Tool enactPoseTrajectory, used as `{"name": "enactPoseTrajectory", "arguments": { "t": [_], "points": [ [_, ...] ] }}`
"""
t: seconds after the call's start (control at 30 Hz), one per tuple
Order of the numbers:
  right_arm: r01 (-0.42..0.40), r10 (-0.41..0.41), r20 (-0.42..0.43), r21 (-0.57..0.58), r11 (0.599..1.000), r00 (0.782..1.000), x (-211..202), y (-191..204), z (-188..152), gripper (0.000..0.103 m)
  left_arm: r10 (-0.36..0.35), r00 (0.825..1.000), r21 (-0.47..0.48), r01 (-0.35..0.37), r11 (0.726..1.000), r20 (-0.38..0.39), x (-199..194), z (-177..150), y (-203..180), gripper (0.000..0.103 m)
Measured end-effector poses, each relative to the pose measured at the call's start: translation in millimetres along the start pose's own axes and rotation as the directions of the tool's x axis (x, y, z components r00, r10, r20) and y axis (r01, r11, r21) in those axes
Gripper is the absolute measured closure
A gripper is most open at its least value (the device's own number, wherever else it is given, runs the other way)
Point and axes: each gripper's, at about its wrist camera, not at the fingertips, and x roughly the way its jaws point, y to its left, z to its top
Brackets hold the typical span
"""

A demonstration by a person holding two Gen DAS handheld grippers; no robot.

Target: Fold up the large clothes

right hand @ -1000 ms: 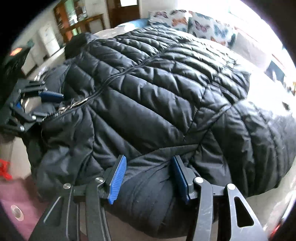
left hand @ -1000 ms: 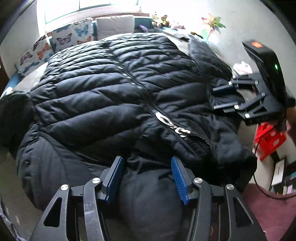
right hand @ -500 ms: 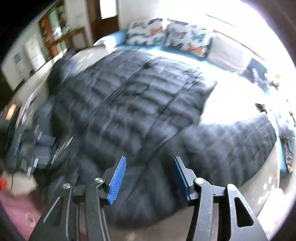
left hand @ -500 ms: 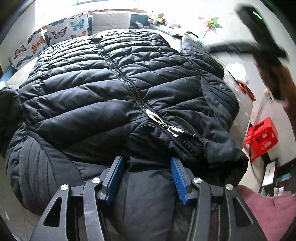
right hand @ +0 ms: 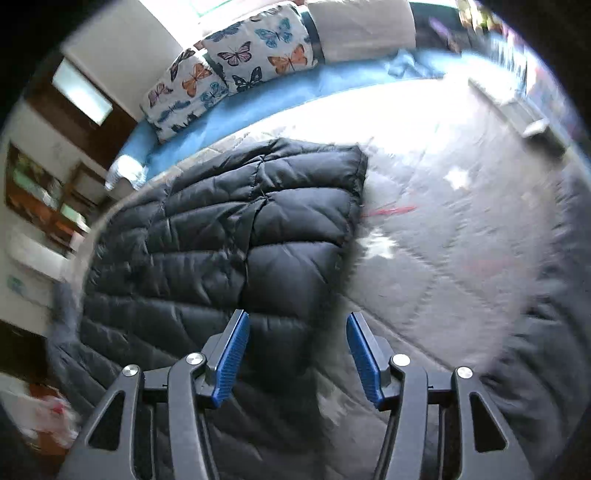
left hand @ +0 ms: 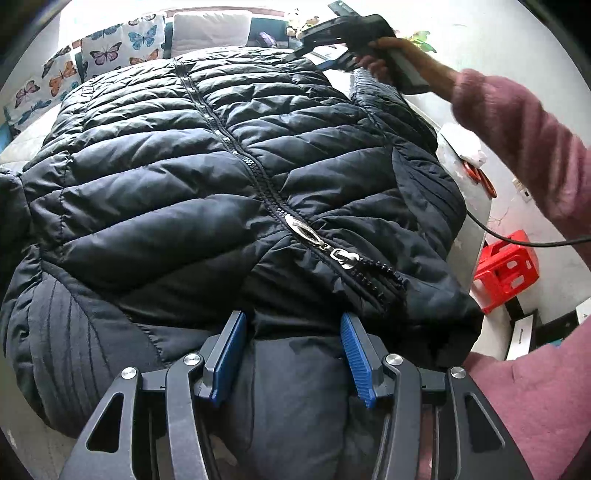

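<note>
A large black quilted puffer jacket lies zipped and spread flat on the bed, its collar end nearest me and its silver zip pull towards the right. My left gripper is open, its blue pads on either side of a fold of the collar fabric. In the left wrist view my right gripper is held in a hand above the jacket's far right corner. In the right wrist view my right gripper is open and empty above the jacket's hem edge, beside the grey quilted bedspread.
Butterfly-print pillows and a plain cushion line the far side of the bed. A red plastic crate stands on the floor to the right. A pink-sleeved arm and a black cable cross the right side.
My right gripper has left the near sleeve and swung up and across to the jacket's far corner. My left gripper has stayed open at the collar.
</note>
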Motion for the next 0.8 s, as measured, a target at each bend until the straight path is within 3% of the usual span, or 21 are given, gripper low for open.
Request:
{"name": "enactPoseTrajectory", "arguments": {
  "t": [0.03,0.07,0.13,0.27,0.33,0.43,0.5,0.57,0.63,0.67,0.8],
  "points": [
    [-0.037,0.037,-0.009,0.025,0.999,0.999,6,-2,1,0.067,-0.005,1.000,-0.008,0.005,1.000,-0.001,0,0,0,0.049],
    [-0.057,0.057,-0.004,0.021,0.998,0.998,9,2,2,0.076,-0.013,1.000,-0.018,0.013,1.000,-0.002,1,1,0,0.049],
    [-0.022,0.022,0.015,-0.039,0.999,1.000,5,14,6,0.086,-0.041,0.999,-0.040,0.040,0.998,-0.006,2,3,1,0.050],
    [0.068,-0.061,0.064,-0.124,0.990,0.996,6,27,19,0.087,-0.067,0.998,-0.027,0.066,0.997,-0.010,10,7,-7,0.050],
    [0.089,-0.089,0.002,-0.087,0.992,0.996,30,13,22,0.083,-0.049,0.999,0.002,0.049,0.999,-0.014,11,9,-11,0.050],
    [0.022,-0.021,0.020,-0.033,0.999,1.000,18,2,23,0.076,-0.050,0.999,0.005,0.050,0.999,-0.015,7,8,-10,0.050],
    [0.033,-0.031,0.044,-0.053,0.998,0.999,-8,2,20,0.076,-0.057,0.998,-0.008,0.057,0.998,-0.021,2,8,-7,0.050],
    [0.069,-0.062,0.101,-0.066,0.995,0.993,-42,-2,16,0.069,-0.067,0.998,-0.018,0.067,0.998,-0.021,-5,11,-6,0.050],
    [0.063,-0.059,0.144,-0.025,0.998,0.988,-79,-21,9,0.045,-0.069,0.997,-0.021,0.069,0.997,-0.026,-15,12,-4,0.047],
    [0.079,-0.078,0.170,-0.003,0.997,0.982,-95,-35,4,0.040,-0.071,0.997,-0.022,0.071,0.997,-0.032,-20,12,-4,0.047],
    [0.165,-0.180,0.188,0.093,0.982,0.965,-120,-88,-18,0.038,-0.035,0.999,-0.026,0.035,0.999,-0.007,-44,13,-6,0.046]
  ]
}}
